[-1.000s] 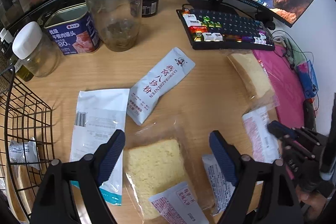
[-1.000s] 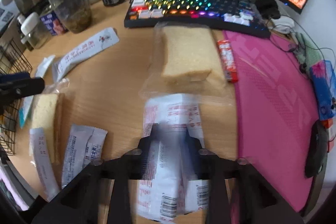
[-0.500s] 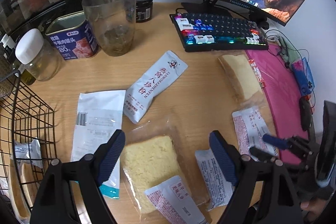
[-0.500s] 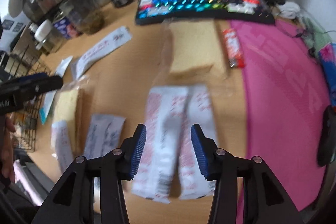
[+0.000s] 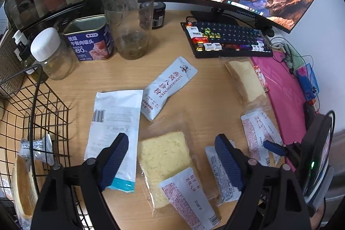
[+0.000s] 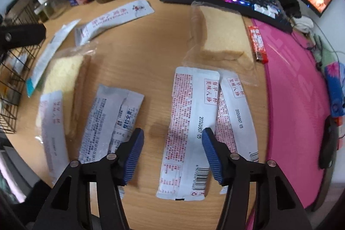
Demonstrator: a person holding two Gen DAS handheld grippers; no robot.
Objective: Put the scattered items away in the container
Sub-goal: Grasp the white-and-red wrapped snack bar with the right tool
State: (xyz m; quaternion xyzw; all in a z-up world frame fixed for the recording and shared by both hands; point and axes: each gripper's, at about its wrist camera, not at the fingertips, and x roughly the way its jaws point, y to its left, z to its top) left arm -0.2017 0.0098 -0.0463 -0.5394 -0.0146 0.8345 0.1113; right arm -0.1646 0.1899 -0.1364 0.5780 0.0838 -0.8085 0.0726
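My left gripper point(image 5: 172, 158) is open and empty above a wrapped bread slice point(image 5: 163, 158), which lies between its fingers. A red-print sachet point(image 5: 189, 197) lies on the slice. The black wire basket point(image 5: 43, 113) stands at the left and holds a small packet point(image 5: 36, 148). My right gripper point(image 6: 172, 152) is open and empty over a white red-print sachet point(image 6: 189, 122), with a second like it point(image 6: 235, 113) alongside. A second wrapped bread slice point(image 6: 222, 36) lies near the keyboard. Two blue-print sachets point(image 6: 107, 120) lie left of the right gripper.
A long white pouch point(image 5: 168, 87) and a flat white bag point(image 5: 114, 124) lie mid-desk. A luncheon meat tin point(image 5: 90, 40), glass jars point(image 5: 129, 29) and a keyboard point(image 5: 226, 40) stand at the back. A pink mat point(image 6: 301, 100) covers the right side, with a red stick pack point(image 6: 256, 44) at its edge.
My right gripper has opened and let go of the red-print sachets, which now lie on the desk. The left gripper has drawn back a little over the bread.
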